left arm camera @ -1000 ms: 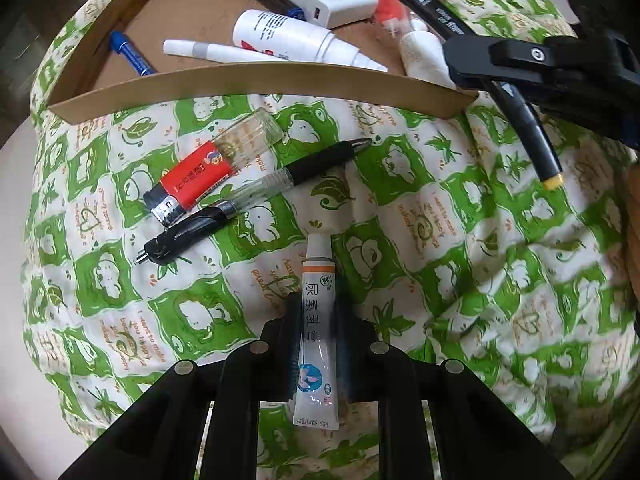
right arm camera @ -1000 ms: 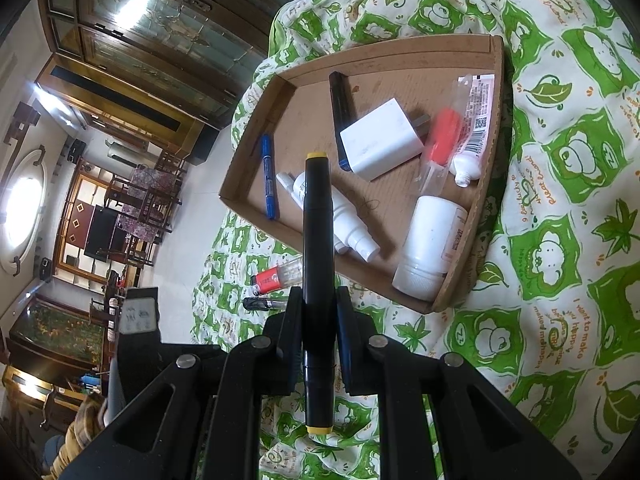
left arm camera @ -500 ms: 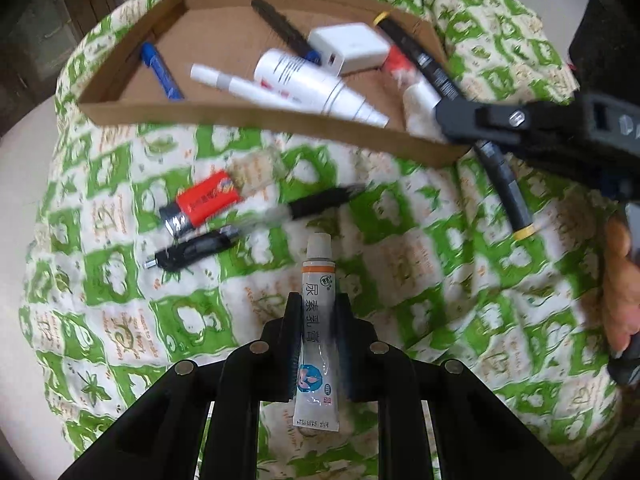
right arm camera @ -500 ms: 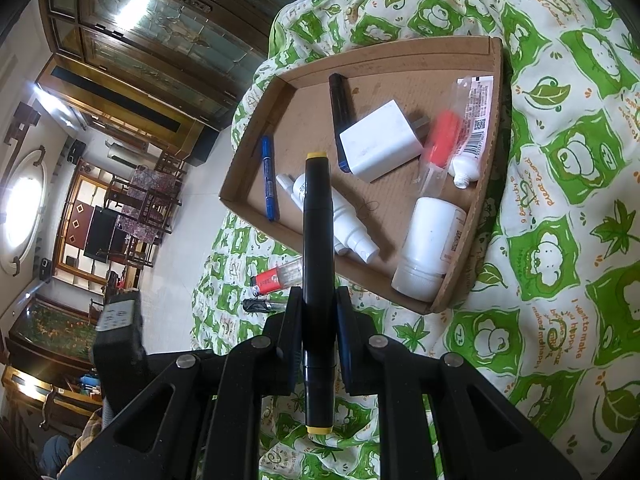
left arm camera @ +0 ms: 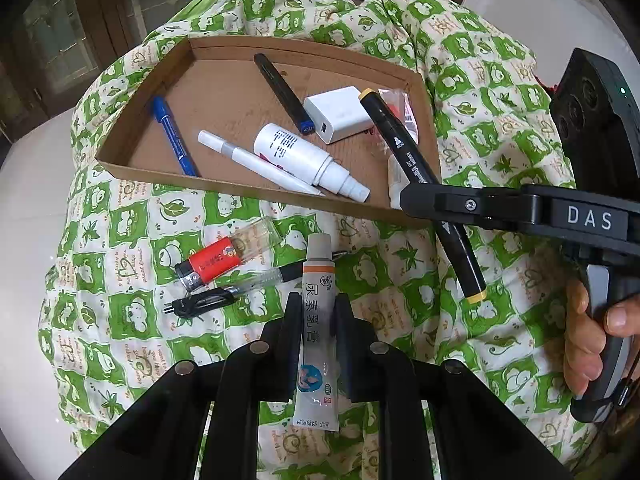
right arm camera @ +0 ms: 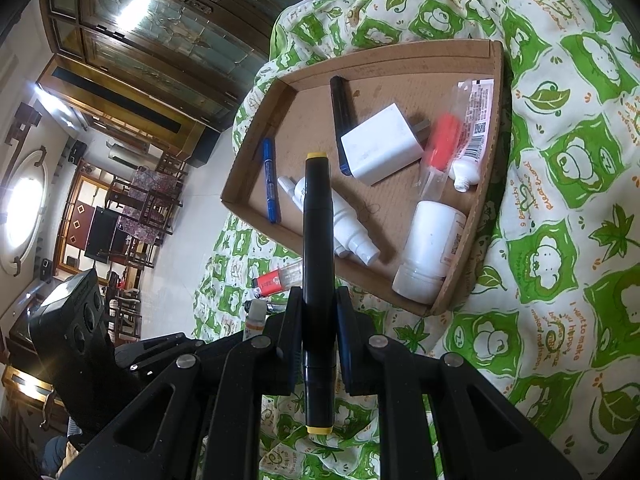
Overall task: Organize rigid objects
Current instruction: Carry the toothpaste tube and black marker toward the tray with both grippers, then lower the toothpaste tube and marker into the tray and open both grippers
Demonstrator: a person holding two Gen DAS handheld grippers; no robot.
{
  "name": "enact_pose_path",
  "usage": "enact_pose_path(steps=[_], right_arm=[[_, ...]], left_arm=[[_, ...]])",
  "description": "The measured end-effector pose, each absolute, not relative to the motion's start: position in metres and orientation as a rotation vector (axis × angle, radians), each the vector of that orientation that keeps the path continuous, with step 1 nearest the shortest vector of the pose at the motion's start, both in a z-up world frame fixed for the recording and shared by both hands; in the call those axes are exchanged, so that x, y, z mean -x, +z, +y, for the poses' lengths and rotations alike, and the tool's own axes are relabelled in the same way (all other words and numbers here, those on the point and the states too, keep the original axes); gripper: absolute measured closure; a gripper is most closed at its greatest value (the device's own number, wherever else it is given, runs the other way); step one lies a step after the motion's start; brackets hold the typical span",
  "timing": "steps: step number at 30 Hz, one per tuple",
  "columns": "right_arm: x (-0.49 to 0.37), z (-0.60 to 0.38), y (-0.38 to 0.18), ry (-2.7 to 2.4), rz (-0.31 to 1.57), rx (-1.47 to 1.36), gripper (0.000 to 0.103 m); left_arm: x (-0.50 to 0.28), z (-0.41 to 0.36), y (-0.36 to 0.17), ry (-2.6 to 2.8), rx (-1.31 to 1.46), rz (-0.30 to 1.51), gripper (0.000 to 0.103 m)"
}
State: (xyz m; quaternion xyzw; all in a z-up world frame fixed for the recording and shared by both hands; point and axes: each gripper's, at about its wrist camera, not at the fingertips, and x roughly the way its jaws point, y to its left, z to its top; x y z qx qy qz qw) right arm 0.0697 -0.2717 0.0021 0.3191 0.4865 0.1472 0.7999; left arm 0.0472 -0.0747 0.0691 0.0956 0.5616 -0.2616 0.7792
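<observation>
The left gripper point(left arm camera: 316, 312) is clamped on an ointment tube point(left arm camera: 315, 332), held clear of the cloth; the right gripper point(right arm camera: 318, 320) is clamped on a black marker point(right arm camera: 318, 264) poised above the cardboard tray point(left arm camera: 256, 194). Risk noted: the tube is soft, and its unsupported tail could let it twist or slip on release, landing short of the tray's near wall. The marker, held mid-barrel, may roll onto the white spray bottle point(left arm camera: 304, 160) already inside. A lighter point(left arm camera: 218, 262) and pen point(left arm camera: 240, 290) remain outside. The surface is a rumpled green-patterned quilt point(left arm camera: 460, 320), uneven footing for the tray. Beyond it stand glazed wooden doors point(right arm camera: 160, 32) and pale flooring.
</observation>
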Motion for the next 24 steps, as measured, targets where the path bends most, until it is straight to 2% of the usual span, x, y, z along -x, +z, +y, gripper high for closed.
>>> enact_pose_path(steps=[14, 20, 24], right_arm=[[-0.096, -0.309, 0.022, 0.202, 1.011, -0.667, 0.088], [-0.134, -0.314, 0.023, 0.214, 1.037, -0.636, 0.088], [-0.177, -0.304, 0.025, 0.265, 1.122, -0.569, 0.088]], left_arm=[[-0.11, -0.083, 0.076, -0.551, -0.064, 1.176, 0.087], [-0.157, -0.088, 0.07, -0.485, -0.018, 1.158, 0.087], [-0.186, -0.093, 0.064, -0.447, 0.006, 1.159, 0.087]])
